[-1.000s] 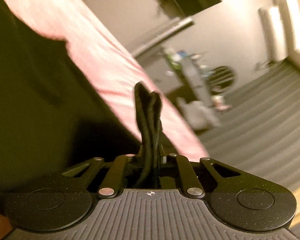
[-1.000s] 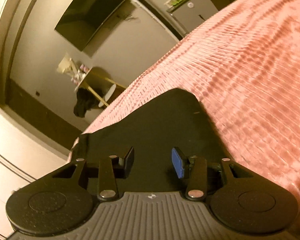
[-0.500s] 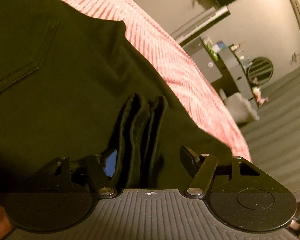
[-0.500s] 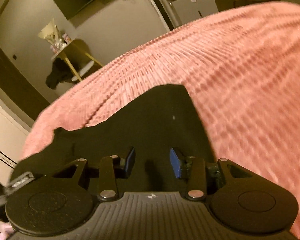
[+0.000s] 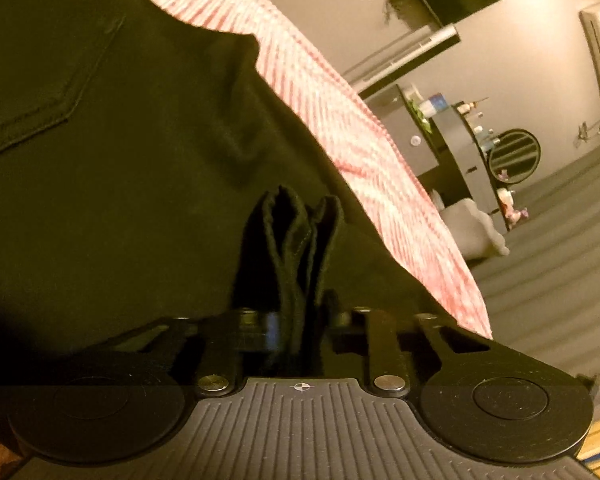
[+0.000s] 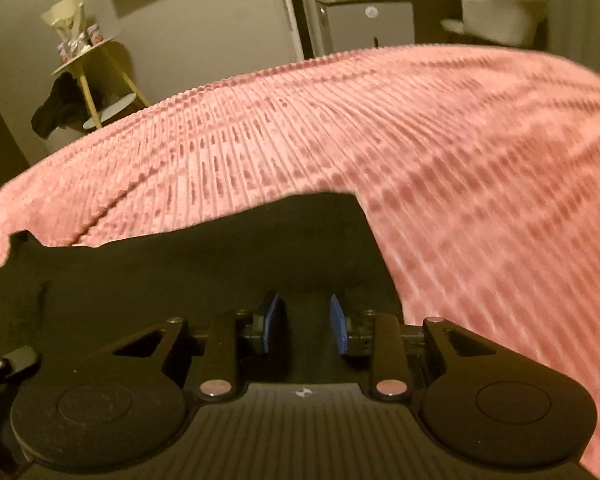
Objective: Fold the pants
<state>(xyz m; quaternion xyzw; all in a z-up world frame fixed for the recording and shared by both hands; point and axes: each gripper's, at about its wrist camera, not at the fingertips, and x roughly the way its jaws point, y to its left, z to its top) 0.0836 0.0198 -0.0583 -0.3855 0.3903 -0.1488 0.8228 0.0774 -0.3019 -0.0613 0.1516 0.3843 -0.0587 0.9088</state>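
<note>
Black pants (image 5: 120,168) lie on a pink ribbed bedspread (image 5: 340,120); a back pocket seam shows at the upper left of the left wrist view. My left gripper (image 5: 300,320) is shut on a bunched stack of pant hems (image 5: 296,232) that stands up between its fingers. In the right wrist view the pants (image 6: 204,264) lie flat under my right gripper (image 6: 304,328), which is open and empty, its blue pads (image 6: 272,316) apart just above the cloth.
The bedspread (image 6: 420,160) stretches ahead and right of the right gripper. The bed edge drops to a striped floor (image 5: 540,264) at the right. A dark cabinet (image 5: 460,148), a small fridge (image 6: 368,24) and a yellow side table (image 6: 96,76) stand beyond.
The left gripper opened half a second ago and has shut again on the hems, lowered over the pants. The right gripper stayed open and swung left over the pants.
</note>
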